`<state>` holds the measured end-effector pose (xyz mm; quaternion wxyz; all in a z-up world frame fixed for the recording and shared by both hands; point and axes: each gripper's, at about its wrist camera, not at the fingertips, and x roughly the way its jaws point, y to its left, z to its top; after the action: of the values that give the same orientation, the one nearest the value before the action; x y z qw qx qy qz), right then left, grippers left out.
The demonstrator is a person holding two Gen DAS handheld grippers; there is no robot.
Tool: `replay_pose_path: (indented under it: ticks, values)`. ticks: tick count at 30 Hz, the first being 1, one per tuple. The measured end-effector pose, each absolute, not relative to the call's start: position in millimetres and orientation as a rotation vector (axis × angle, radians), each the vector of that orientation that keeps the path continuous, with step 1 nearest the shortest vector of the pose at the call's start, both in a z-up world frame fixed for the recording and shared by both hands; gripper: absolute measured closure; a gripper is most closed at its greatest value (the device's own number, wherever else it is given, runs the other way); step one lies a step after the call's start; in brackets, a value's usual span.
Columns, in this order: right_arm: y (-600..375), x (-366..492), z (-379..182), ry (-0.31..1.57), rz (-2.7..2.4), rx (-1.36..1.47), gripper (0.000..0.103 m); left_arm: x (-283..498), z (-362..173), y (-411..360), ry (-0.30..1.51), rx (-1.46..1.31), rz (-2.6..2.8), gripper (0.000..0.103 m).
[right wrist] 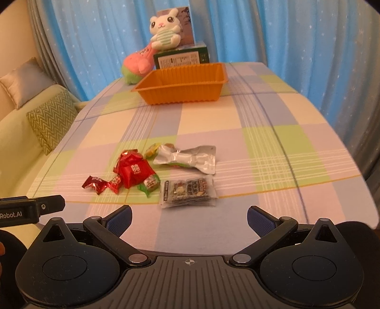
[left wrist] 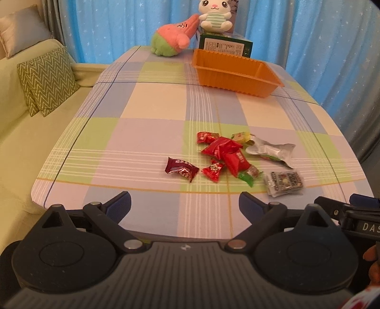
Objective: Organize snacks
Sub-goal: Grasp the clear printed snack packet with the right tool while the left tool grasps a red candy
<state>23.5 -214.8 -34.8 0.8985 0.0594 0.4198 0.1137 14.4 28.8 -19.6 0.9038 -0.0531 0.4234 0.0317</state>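
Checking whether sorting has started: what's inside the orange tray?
Nothing shows inside the orange tray: its far inner wall is bare. The near wall hides its floor. The snacks lie on the tablecloth.

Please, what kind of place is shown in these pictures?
Probably a home living room: a sofa with cushions beside a table under a checked cloth, star-printed curtains behind, and plush toys by an orange tray.

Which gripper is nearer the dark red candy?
Left. The left gripper sits just short of the dark red candy, fingers open and empty. The right gripper faces the clear packet, further right.
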Motion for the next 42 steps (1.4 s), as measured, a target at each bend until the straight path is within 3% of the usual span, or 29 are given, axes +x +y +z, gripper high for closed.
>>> replay_pose_path:
  ticks: [8, 11, 21, 26, 28, 30, 33, 38, 40, 42]
  values:
    - [-210.2, 52.6, -70.1, 0.93, 0.276, 0.33, 0.001, 40.2, -45.0, 47.4, 0.917, -0.141, 0.075, 0.011]
    - [-203.2, 67.8, -82.9, 0.943, 0.258, 0.379, 0.015, 51.0, -51.7, 52.5, 0.925, -0.155, 0.076, 0.011]
    - [-192.6, 107.5, -98.8, 0.909, 0.097, 0.422, 0.02, 78.2, -63.7, 63.8, 0.933, -0.189, 0.071, 0.011]
    - [-187.2, 115.5, -98.7, 0.911, 0.064, 0.351, 0.036, 85.5, -72.8, 67.5, 0.949, -0.187, 0.059, 0.011]
    - [-186.7, 115.7, -99.2, 0.912, 0.058, 0.3, 0.05, 88.4, -77.3, 68.0, 0.956, -0.176, 0.054, 0.013]
    - [-189.5, 115.4, -99.7, 0.915, 0.067, 0.284, 0.056, 91.1, -82.1, 68.5, 0.967, -0.167, 0.044, 0.014]
    - [-193.8, 113.6, -99.3, 0.918, 0.085, 0.261, 0.064, 96.4, -86.4, 67.4, 0.967, -0.154, 0.02, 0.019]
    - [-196.8, 103.4, -98.6, 0.912, 0.104, 0.183, 0.066, 108.9, -89.6, 55.1, 0.94, -0.053, -0.077, 0.025]
    - [-196.9, 99.7, -98.9, 0.906, 0.108, 0.157, 0.066, 113.0, -92.1, 51.2, 0.933, -0.018, -0.098, 0.031]
    - [-196.0, 99.0, -99.5, 0.902, 0.116, 0.14, 0.066, 117.0, -95.9, 48.0, 0.939, 0.014, -0.109, 0.043]
